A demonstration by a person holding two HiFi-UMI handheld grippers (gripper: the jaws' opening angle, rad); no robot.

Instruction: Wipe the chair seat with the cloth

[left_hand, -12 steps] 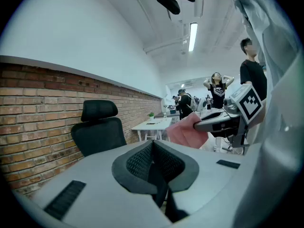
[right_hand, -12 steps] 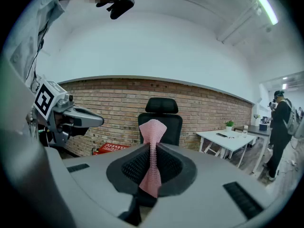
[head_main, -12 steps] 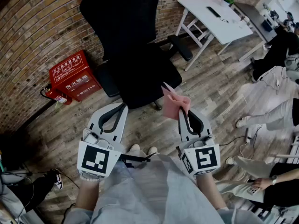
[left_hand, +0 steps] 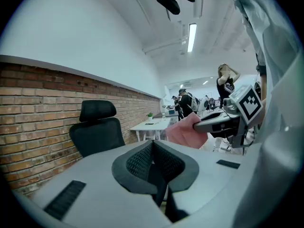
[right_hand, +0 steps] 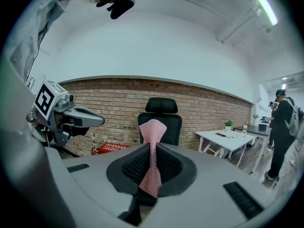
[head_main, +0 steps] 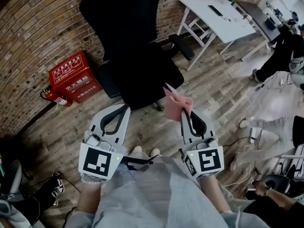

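**Head view, read left to right.** A red box (head_main: 73, 76) stands on the floor at the far left, against the brick wall.

The left gripper (head_main: 122, 109) is held near the person. Its jaws are brought together with nothing between them, and it is short of the chair.

The chair seat (head_main: 147, 82) of the black office chair lies at centre, farther off. It is bare, and neither gripper touches it.

The cloth (head_main: 176, 104), pink, is pinched between the closed jaws of the right gripper (head_main: 186, 115). A bunched part stands out past the tips. It hangs over the floor just near-right of the seat's front edge, apart from the seat.

A white table (head_main: 221, 15) stands at the far right.

**Step in hand (judged).** The cloth is being brought to the seat, and wiping has not begun.

**Doing it well.**
- Lower the right gripper far and leftward until the free bunch of cloth, not the jaw tips, lies flat on the upholstery.
- Sweep in overlapping strokes from the far edge toward the near one, covering both sides.
- Keep the grip firm, since only a narrow fold is held and drag could pull it loose.
- The chair may roll or swivel, so the left gripper could steady an armrest.
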